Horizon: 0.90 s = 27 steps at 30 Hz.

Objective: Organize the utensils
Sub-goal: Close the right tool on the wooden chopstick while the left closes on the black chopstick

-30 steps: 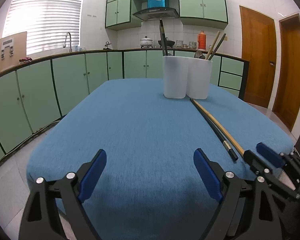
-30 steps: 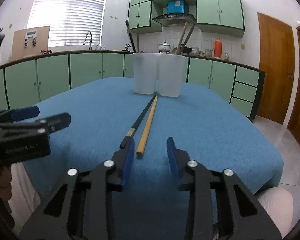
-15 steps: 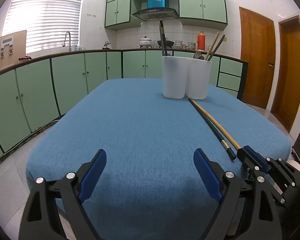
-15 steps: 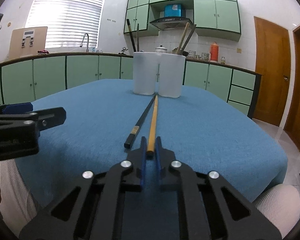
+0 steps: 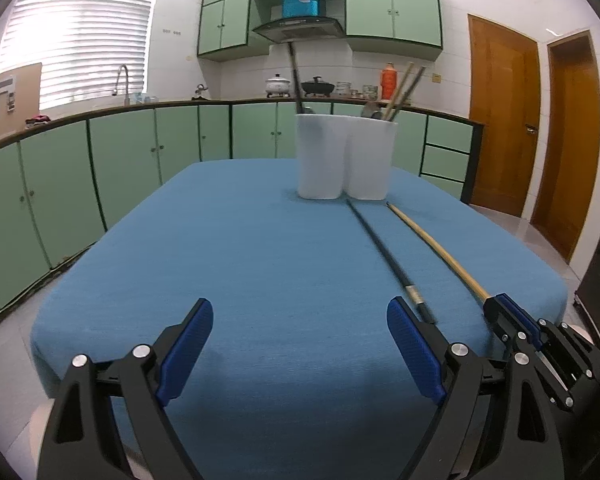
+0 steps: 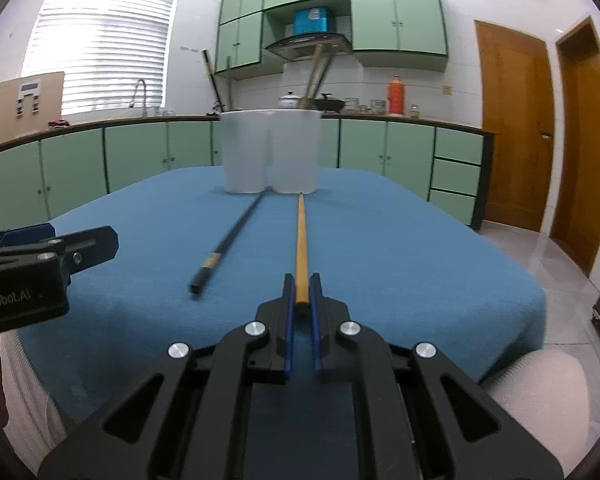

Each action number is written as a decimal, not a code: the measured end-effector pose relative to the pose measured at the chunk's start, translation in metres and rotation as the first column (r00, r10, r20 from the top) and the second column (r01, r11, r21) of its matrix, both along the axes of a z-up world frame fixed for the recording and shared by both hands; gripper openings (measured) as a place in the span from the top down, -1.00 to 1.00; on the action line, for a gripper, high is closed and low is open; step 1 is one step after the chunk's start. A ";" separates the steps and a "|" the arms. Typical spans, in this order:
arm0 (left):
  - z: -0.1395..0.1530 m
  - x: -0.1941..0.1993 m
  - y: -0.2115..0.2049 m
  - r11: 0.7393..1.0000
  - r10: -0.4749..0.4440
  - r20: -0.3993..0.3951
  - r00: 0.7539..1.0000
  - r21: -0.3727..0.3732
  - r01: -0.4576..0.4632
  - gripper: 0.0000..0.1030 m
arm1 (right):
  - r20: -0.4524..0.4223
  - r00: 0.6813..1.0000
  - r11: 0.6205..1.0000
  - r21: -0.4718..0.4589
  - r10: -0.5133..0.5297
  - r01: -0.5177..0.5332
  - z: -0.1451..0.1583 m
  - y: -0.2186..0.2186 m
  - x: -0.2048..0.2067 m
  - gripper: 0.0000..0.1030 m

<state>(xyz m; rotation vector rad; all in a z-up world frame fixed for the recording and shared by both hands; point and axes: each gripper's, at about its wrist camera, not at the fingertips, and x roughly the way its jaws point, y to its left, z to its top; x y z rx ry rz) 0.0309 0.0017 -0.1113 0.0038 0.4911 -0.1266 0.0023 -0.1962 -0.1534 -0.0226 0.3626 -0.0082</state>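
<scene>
Pinching the wooden chopstick [image 6: 301, 240] by its near end, my right gripper [image 6: 301, 300] aims it at the white holder [image 6: 272, 150]; left gripper [image 5: 300, 344] fingers spread, idle.

A plain blue cloth [image 6: 380, 248] covers the table, bearing a yellow-tan chopstick [image 6: 301, 240] and a black chopstick [image 6: 236, 236] with a pale band. The holder [image 6: 272, 152] is white, and both grippers are black with blue pads [image 5: 188, 344]

Green cabinets [image 5: 120, 168] line the kitchen beside wooden doors [image 5: 500, 128], window blinds [image 5: 76, 44] bright.
</scene>
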 end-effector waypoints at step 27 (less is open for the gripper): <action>-0.015 0.028 -0.073 0.998 -0.064 -0.119 0.991 -0.016 0.063 0.60 | -0.006 1.000 0.999 0.045 -0.030 0.031 0.026 -0.051 -0.001 0.88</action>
